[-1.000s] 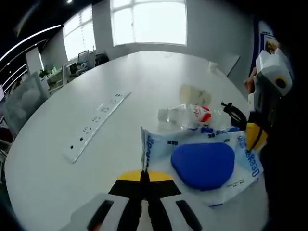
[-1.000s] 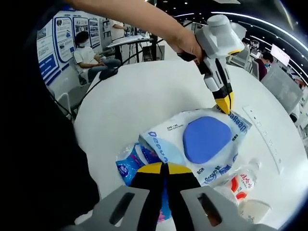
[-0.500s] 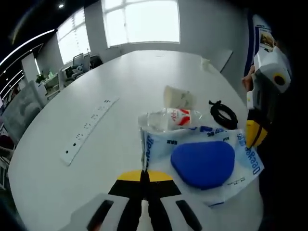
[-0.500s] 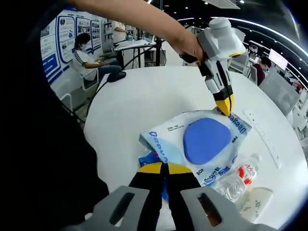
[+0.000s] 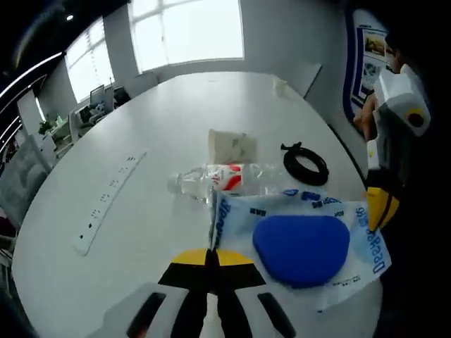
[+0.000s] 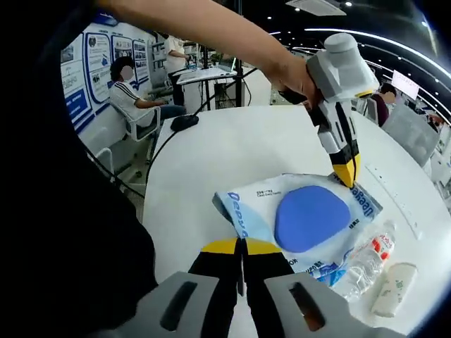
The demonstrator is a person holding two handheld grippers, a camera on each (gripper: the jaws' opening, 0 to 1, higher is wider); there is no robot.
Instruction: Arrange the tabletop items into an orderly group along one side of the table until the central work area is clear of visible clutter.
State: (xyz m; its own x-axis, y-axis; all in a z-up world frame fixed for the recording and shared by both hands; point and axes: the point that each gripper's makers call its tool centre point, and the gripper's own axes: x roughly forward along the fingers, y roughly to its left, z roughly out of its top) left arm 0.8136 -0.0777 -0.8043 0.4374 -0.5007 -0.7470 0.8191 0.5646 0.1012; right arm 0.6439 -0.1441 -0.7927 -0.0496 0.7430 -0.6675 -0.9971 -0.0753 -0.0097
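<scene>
i see the round white bench (image 5: 141, 127) under both views, then the big white wipes pack (image 5: 303, 243) with its blue lid lying flat near the bench edge close to me. my left tongs (image 5: 213, 262) are pinched together on the pack's edge, holding it; in the right gripper view they come down from above onto its far edge (image 6: 347, 172). my right tongs (image 6: 242, 252) are pressed narrow with their tips at the pack's near edge, but i cannot tell whether they hold it. a clear water bottle (image 5: 222, 179) with a red label lies on its side just beyond the pack, touching it. a long white power strip (image 5: 106, 204) lies well apart to one side. a crumpled paper cup (image 5: 229, 144) lies near the bottle, and a coiled black cable (image 5: 305, 163) rests beside it.
</scene>
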